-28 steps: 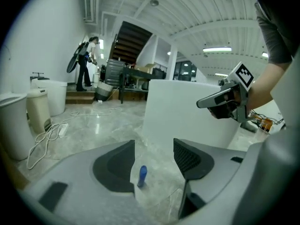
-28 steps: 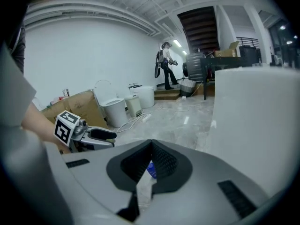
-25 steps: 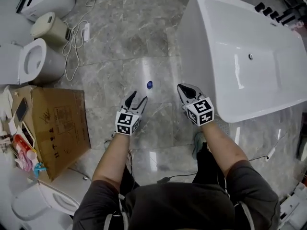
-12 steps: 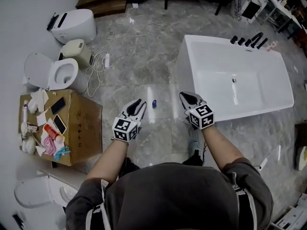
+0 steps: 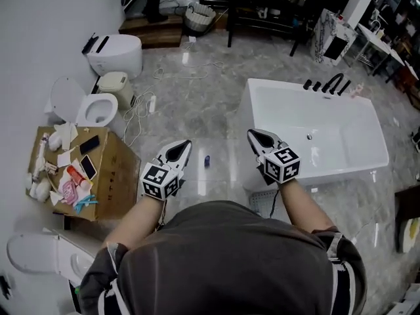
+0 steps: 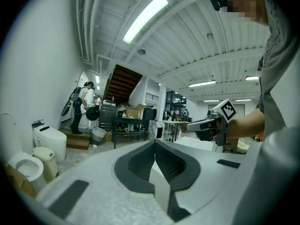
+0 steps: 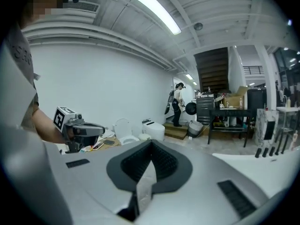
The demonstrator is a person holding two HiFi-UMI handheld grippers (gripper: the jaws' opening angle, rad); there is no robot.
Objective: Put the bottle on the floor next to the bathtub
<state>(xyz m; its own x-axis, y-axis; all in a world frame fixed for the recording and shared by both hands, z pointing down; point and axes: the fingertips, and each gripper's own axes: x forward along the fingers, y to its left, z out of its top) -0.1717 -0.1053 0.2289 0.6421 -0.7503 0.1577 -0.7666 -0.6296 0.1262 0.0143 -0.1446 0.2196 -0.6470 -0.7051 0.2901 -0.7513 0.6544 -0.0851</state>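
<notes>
— We've come up higher: the floor looks farther off than a second ago. Our left gripper (image 5: 184, 146), spread back then, is now pressed together on nothing.

— And the right gripper (image 5: 253, 134)?

— Pressed together too, and empty. The bottle (image 5: 207, 161) sits alone on the floor between the two, near the bathtub (image 5: 289, 113), on its left.

— So the placing looks done to us.

— We think so. A cardboard box (image 5: 111, 176), a toilet (image 5: 98, 108) and loose cables (image 5: 139, 104) sit to the left, well apart from the bottle. Nothing stands in our way.

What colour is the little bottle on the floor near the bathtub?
Blue. The bottle shows best in the head view, on the grey marbled floor.
</notes>
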